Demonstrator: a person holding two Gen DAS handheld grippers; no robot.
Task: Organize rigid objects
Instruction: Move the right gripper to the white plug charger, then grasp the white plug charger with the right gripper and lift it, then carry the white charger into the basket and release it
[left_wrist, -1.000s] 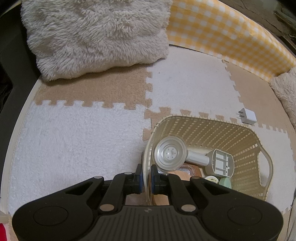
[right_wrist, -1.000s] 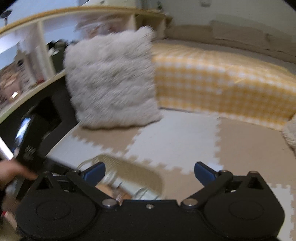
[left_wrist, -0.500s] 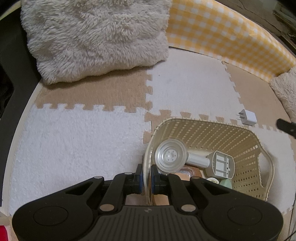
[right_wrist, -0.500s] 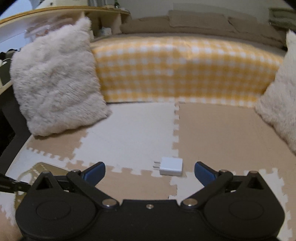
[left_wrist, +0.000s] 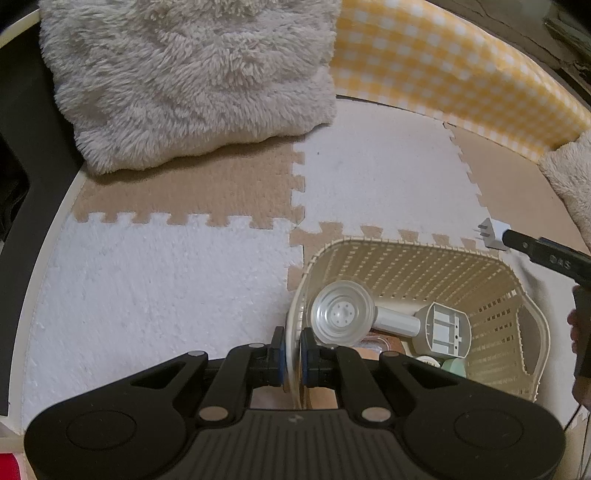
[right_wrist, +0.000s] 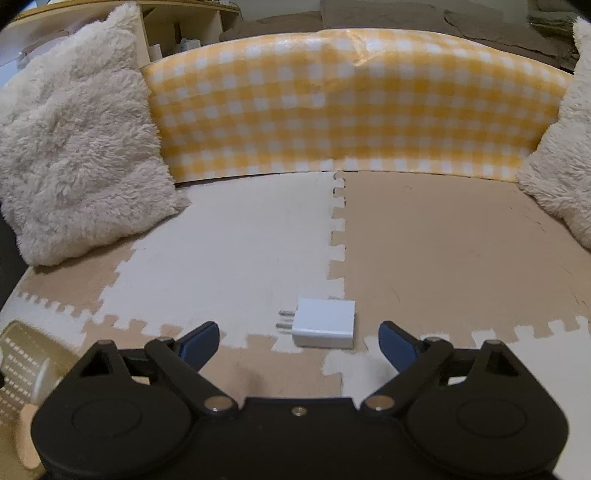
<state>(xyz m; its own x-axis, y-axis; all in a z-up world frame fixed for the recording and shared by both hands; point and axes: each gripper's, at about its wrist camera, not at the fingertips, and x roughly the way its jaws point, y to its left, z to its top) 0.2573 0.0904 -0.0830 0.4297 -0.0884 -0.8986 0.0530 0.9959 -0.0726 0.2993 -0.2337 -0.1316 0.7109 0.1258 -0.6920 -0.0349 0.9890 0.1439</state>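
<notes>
My left gripper (left_wrist: 291, 354) is shut on the near rim of a cream slatted basket (left_wrist: 406, 254). The basket holds a clear round-headed piece with a white handle (left_wrist: 343, 314), a grey bracket (left_wrist: 443, 328) and small jars. A white plug adapter (right_wrist: 323, 323) lies on the foam mat, prongs to the left. My right gripper (right_wrist: 299, 343) is open, low over the mat, with the adapter between its fingers and just ahead. In the left wrist view the adapter (left_wrist: 493, 233) lies beyond the basket, with a right finger (left_wrist: 543, 251) at it.
Beige and white foam puzzle tiles (right_wrist: 229, 258) cover the floor. A fluffy cream cushion (right_wrist: 74, 147) stands at the left, another (right_wrist: 561, 147) at the right. A yellow checked bolster (right_wrist: 351, 107) runs along the back. The basket's corner (right_wrist: 22, 354) shows at lower left.
My right gripper has swung right from the basket side and come down toward the plug adapter, still open. The left gripper has kept its hold on the basket rim.
</notes>
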